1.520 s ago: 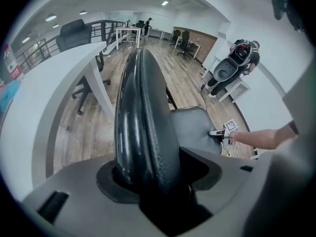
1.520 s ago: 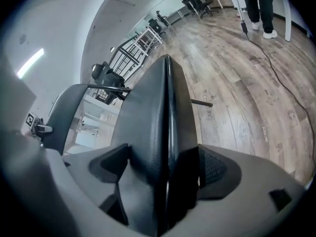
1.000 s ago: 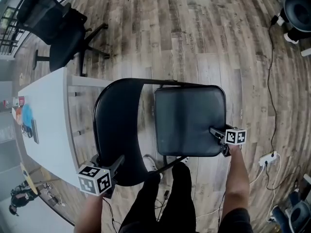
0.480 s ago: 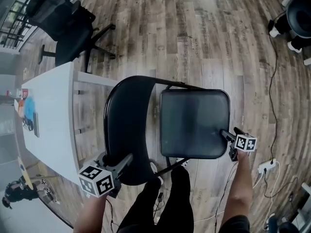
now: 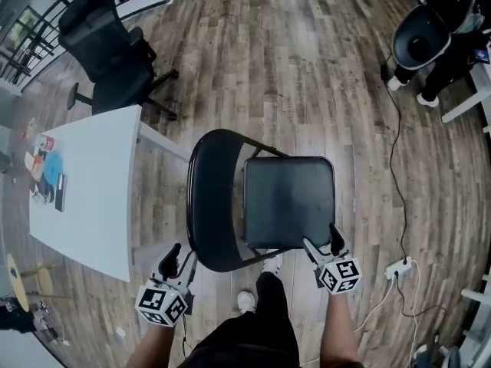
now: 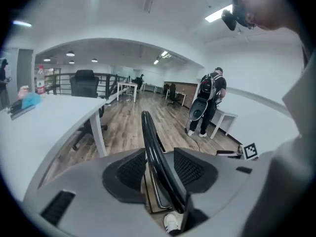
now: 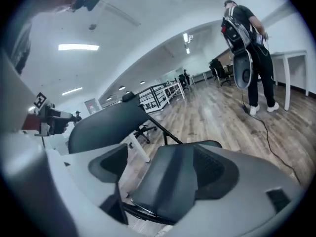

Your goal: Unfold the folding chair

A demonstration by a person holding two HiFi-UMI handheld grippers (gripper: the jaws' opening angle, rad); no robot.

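Left claw [image 5: 178, 261], jaws apart and closing, hangs at seven o'clock of the folding chair [image 5: 261, 205]. The rim of the black backrest [image 5: 209, 205] shows in the gap between its jaws, with neither pad pressing on it. Right claw [image 5: 323, 244], jaws wide apart, hovers at the five o'clock corner of the seat [image 5: 289, 202]; the seat's edge shows in its gap, ungripped. The chair stands unfolded on the wood floor [image 5: 307, 67], seat flat, backrest toward nine o'clock. A white table [image 5: 92, 198] sits at nine o'clock, a black office chair [image 5: 115, 52] at eleven. A cable [image 5: 395, 152] runs down to a power strip [image 5: 403, 267] at four o'clock. A person with a backpack [image 7: 244, 38] stands at one o'clock.
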